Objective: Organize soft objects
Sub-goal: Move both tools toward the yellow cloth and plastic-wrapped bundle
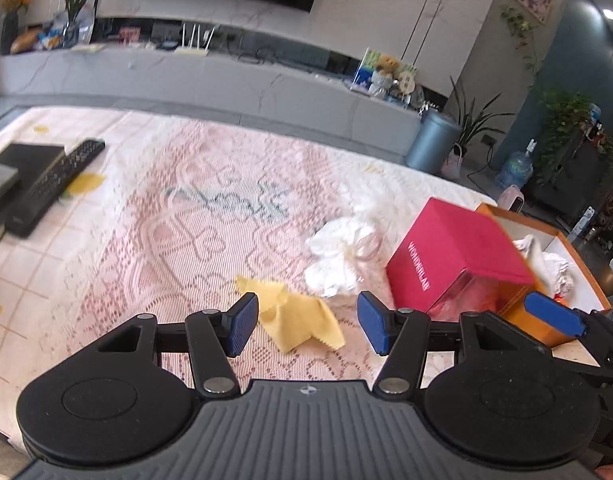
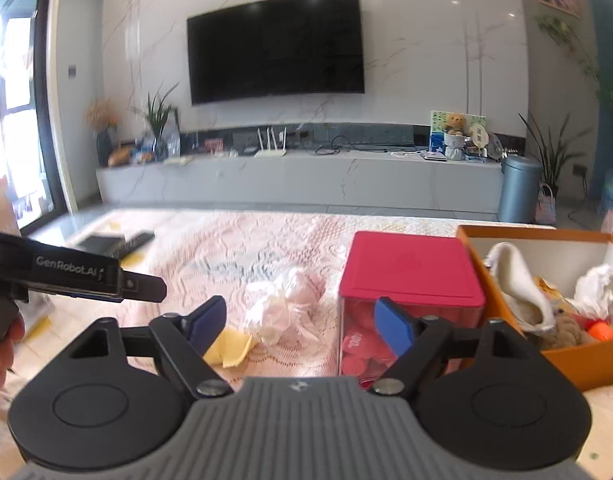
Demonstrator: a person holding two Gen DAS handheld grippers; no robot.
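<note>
**Yellow cloth sits right in front of the left jaws**

The yellow cloth [image 1: 302, 320] lies crumpled on the lace table cover [image 1: 166, 240], just ahead of the left gripper [image 1: 308, 326]. Its jaws stand wide apart and hold nothing. The cloth stretches slanting across the gap.

The right gripper [image 2: 302, 326] is also spread wide and empty. The cloth is off to its left, so the left hand looks nearer. The orange box [image 2: 506, 236] waits on the right.

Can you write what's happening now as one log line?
left gripper: open, empty, over yellow cloth | right gripper: open, empty | white cloth: on table | orange box: holds soft items
</note>
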